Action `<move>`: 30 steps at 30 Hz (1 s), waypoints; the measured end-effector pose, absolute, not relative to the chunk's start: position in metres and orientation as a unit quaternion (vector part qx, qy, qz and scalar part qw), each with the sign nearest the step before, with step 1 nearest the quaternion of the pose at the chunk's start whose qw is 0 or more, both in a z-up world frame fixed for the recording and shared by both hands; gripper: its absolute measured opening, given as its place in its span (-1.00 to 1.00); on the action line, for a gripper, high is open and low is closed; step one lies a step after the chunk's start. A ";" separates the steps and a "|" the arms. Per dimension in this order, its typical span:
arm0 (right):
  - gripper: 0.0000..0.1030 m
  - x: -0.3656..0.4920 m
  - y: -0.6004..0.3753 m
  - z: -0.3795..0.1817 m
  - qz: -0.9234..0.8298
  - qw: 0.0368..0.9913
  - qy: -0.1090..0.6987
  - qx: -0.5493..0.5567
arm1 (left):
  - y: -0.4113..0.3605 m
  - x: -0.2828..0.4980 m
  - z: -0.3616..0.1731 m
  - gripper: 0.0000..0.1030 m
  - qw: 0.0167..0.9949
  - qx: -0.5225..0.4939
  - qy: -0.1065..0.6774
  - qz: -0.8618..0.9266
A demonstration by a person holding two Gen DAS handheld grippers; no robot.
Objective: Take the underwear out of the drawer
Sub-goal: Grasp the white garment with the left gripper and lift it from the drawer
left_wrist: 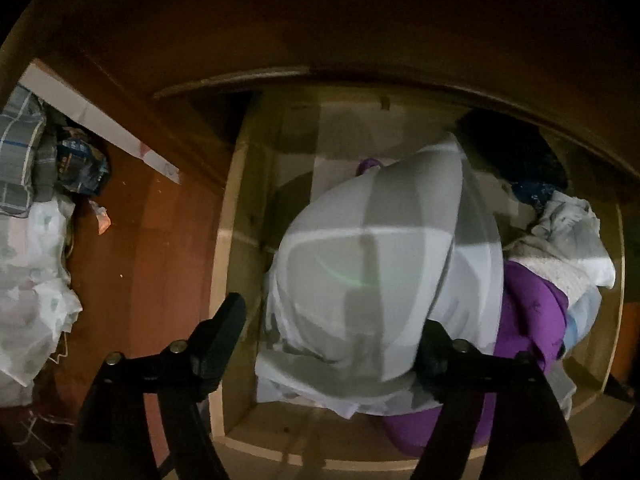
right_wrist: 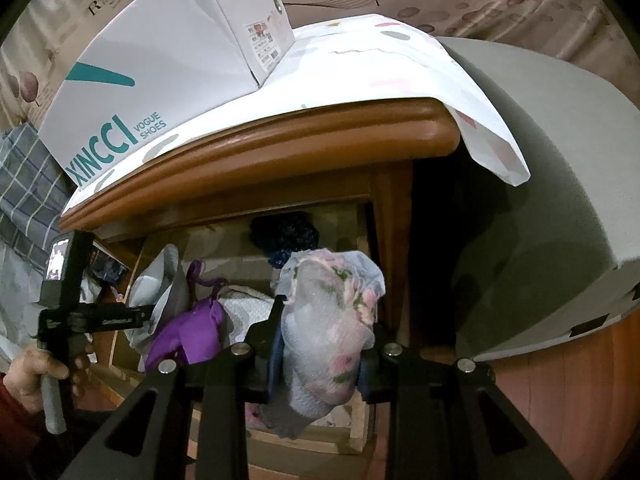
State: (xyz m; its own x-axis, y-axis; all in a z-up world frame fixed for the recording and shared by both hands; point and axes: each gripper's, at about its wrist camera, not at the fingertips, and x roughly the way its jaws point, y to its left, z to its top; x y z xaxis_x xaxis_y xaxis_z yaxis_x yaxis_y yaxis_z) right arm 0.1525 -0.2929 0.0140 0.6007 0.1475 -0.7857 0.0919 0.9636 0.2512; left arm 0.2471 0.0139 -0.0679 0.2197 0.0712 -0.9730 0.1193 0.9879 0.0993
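Your left hand-held gripper (left_wrist: 332, 340) points almost straight down into the open drawer (left_wrist: 236, 272), its jaws spread wide on either side of a white bra (left_wrist: 384, 272). The pads are not pressing on it. That bra stands at the left of the drawer, over a purple garment (left_wrist: 528, 312), with pale crumpled cloth and something dark further back on the right.

Your right hand-held gripper (right_wrist: 320, 332) is clamped on a floral, lacy piece of underwear (right_wrist: 332, 320), held up above the drawer's front right corner, below the wooden top of the nightstand (right_wrist: 280, 152). A shoe box (right_wrist: 160, 80) sits on that top.

The step in hand looks like seizing the white piece. Lower the left jaws so both pads pass a firm fold or the cup's edge, not just loose fabric, then close fully. Keep clear of the purple garment beneath, or it may come up too. Lift straight upward, away from the drawer's side wall, and hold the right grip steady meanwhile.
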 end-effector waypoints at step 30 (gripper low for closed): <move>-0.45 0.158 -0.285 0.009 0.023 0.880 0.460 0.114 | 0.033 0.219 -0.035 -0.82 0.791 0.045 0.608 -0.051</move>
